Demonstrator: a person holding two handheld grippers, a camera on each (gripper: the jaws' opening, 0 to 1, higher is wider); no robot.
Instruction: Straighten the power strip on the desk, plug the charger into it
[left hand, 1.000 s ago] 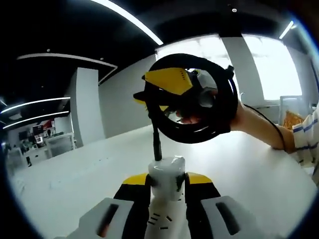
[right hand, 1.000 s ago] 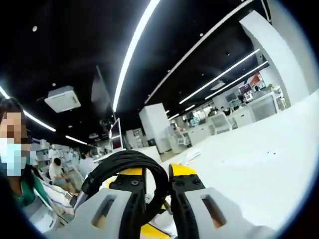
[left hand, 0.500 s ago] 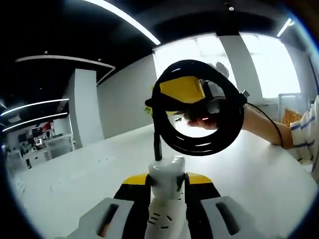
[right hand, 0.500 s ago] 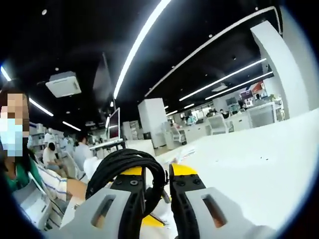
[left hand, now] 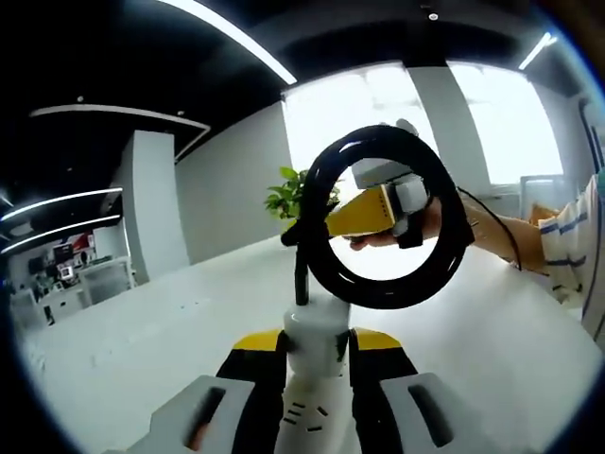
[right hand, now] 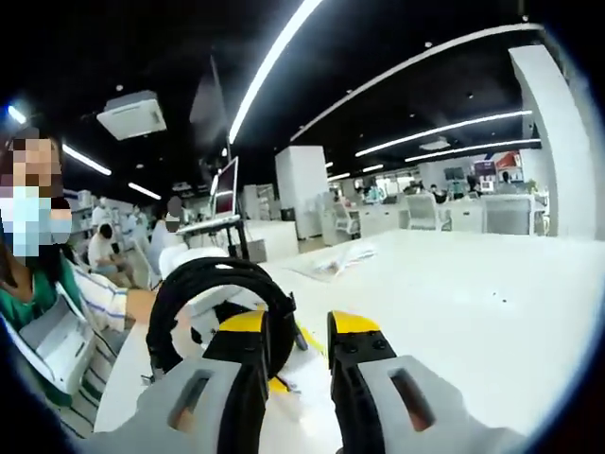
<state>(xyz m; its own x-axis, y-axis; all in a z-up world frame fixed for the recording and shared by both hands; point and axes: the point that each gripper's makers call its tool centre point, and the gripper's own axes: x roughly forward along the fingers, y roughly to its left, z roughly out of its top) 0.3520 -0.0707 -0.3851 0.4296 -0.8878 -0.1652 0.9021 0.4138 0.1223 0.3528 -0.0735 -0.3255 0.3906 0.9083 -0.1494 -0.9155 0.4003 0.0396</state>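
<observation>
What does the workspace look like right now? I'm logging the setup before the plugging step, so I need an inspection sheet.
Surface: white desk, wide and flat.
Job's things: power strip, white, held end-up between the left gripper's jaws; charger, nothing seen.
Clutter: papers lying on the desk.
Grippers: left gripper shut on the power strip; right gripper has the coil round one jaw, and its grip cannot be told.
Cables: black cable rises from the power strip and loops into a coil in the air.
Surroundings: open office with a plant, a bright window and seated people.
</observation>
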